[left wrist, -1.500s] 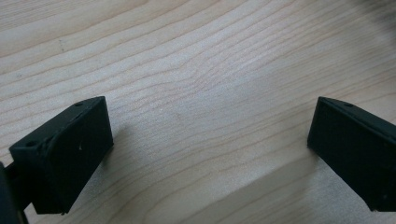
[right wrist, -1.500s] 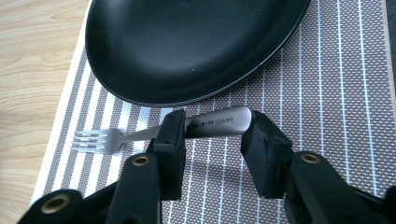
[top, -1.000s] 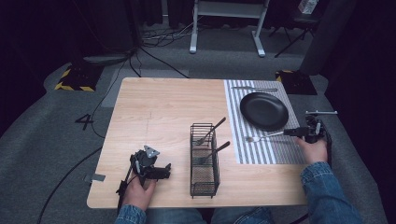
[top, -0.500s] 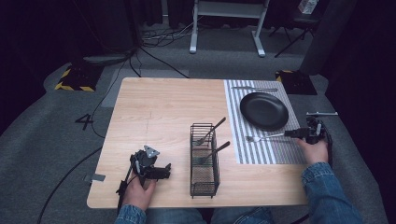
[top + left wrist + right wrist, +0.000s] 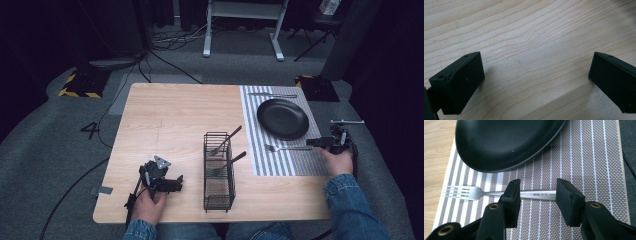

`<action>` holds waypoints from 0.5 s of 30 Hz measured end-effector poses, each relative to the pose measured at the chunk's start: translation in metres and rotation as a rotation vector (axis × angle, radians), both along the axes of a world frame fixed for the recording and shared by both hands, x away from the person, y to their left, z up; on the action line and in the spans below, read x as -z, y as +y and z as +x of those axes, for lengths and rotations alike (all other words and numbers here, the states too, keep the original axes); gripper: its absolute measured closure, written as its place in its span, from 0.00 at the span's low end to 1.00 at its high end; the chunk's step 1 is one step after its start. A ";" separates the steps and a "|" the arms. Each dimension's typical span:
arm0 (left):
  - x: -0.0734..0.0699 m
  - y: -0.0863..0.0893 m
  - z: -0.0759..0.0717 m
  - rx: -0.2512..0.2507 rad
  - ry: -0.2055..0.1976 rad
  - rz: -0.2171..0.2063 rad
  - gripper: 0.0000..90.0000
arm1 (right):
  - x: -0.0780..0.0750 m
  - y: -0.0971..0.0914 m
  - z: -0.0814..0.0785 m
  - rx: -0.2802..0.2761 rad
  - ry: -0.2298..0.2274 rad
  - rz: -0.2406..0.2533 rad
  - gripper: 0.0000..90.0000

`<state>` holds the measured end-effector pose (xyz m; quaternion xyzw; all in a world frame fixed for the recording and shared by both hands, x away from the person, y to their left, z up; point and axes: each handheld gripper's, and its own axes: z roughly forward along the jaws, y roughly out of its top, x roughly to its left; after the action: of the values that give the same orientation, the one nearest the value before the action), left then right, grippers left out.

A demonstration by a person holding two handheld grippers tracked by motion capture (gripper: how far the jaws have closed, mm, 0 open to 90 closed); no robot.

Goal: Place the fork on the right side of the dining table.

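At the right edge of the high view, the right tool (image 5: 314, 143) sits low over the striped placemat (image 5: 280, 165), pointing toward the frame's left along a fork (image 5: 282, 148) that lies flat on the mat just below the black plate (image 5: 283, 118). In the right gripper view its jaws stand partly apart and have just been opening: the fork's handle (image 5: 537, 194) runs across the gap between them, lying on the mat, and whether the pads touch the metal cannot be told; nothing shows them pressing it, so the fork reads as released. Its tines point to the left of that frame, near the mat's edge, with the plate's rim just above. At the lower left of the high view the left tool (image 5: 175, 184) rests on the wooden tabletop (image 5: 175, 115); the left gripper view shows its jaws spread wide over bare wood, holding nothing. Between the hands, a black wire caddy (image 5: 218, 172) stands upright with two forks leaning in it.
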<state>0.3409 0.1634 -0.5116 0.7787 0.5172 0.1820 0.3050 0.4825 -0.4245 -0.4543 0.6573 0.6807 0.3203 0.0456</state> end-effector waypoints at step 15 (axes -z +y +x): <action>0.000 0.000 0.000 0.000 0.000 0.000 0.00 | -0.040 0.025 -0.022 -0.103 -0.135 -0.009 0.56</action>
<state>0.3409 0.1634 -0.5116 0.7787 0.5172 0.1820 0.3050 0.4604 -0.3991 -0.4144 0.5980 0.7105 0.3627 0.0778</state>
